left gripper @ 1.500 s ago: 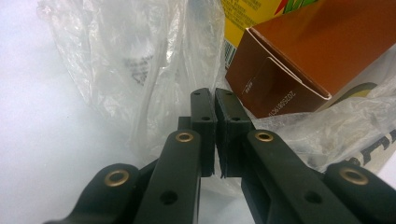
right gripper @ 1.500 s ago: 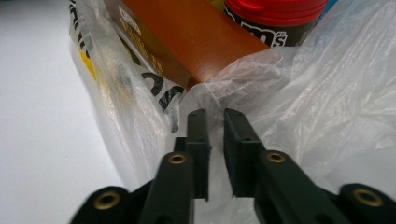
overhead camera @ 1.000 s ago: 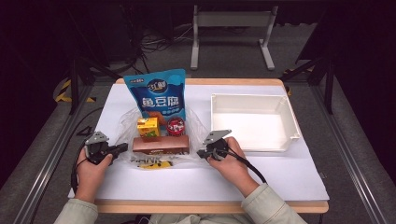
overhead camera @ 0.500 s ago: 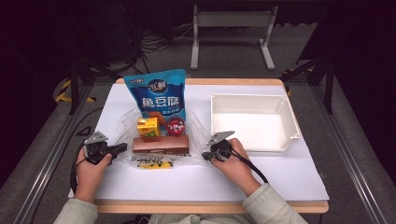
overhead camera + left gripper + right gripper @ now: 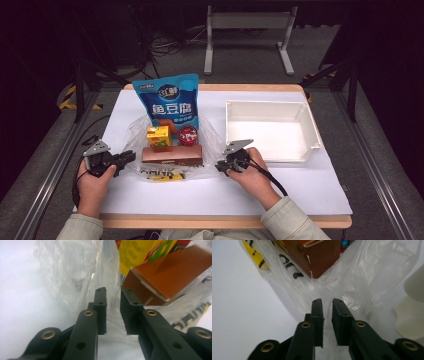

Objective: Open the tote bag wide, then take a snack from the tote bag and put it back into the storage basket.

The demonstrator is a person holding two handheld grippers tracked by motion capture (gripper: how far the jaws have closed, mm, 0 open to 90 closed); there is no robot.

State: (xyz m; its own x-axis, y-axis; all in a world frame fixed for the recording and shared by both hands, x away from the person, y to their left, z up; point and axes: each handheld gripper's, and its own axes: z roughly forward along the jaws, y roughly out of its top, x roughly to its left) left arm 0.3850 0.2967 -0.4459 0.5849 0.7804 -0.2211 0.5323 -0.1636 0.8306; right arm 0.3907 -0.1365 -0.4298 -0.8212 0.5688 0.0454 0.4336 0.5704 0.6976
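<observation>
Both my left gripper and right gripper have just been opening, jaws now slack with the thin clear crinkly plastic bag between them unpinched; light, limp, slippery film, so I'd pinch a bunched edge fold.

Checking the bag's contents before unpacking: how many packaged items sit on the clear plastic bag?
4: blue pouch upright at back, yellow carton and red round tin before it, brown box nearest. More may be hidden.
</observation>
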